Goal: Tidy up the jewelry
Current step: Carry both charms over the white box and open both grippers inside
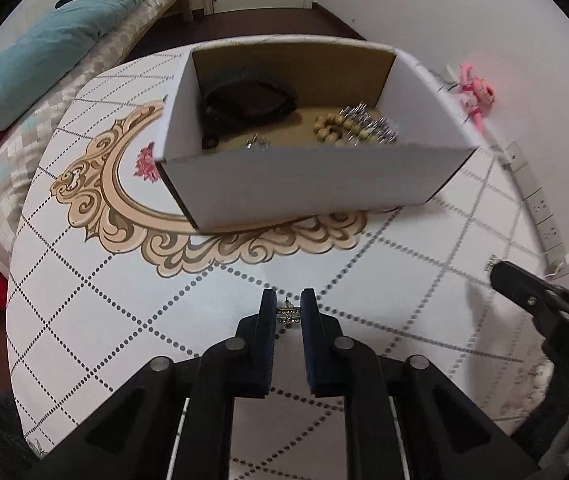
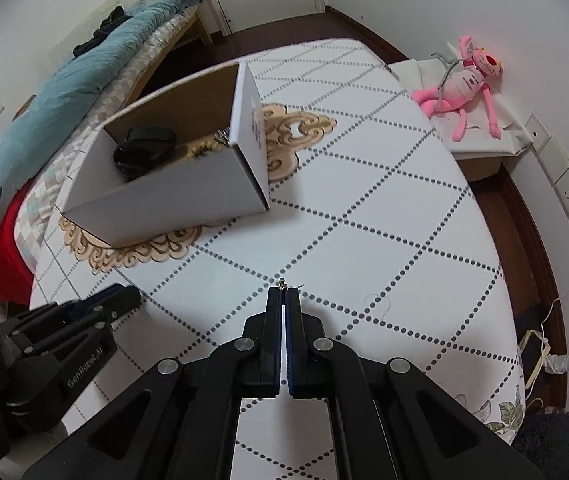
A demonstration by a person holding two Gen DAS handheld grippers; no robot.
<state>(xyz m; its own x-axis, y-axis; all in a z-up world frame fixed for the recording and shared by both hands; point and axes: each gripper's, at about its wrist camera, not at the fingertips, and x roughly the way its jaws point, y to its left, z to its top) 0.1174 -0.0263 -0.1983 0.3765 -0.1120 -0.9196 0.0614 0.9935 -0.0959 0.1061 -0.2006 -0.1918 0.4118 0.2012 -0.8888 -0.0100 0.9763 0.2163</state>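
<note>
The left hand-held gripper (image 1: pixel 288 304) clasps a small silver rhinestone ring (image 1: pixel 289 314) between its pads, above the white dotted-grid bench (image 2: pixel 364 220). The right hand-held gripper (image 2: pixel 283 296) pinches a tiny gold earring (image 2: pixel 282 283). Beyond stands an open white cardboard box (image 1: pixel 304 188) holding a wooden bead bracelet (image 1: pixel 330 128).

Even, soft indoor light with faint shadows; strong fisheye bending and dark vignetted corners; slight blur toward the edges.
</note>
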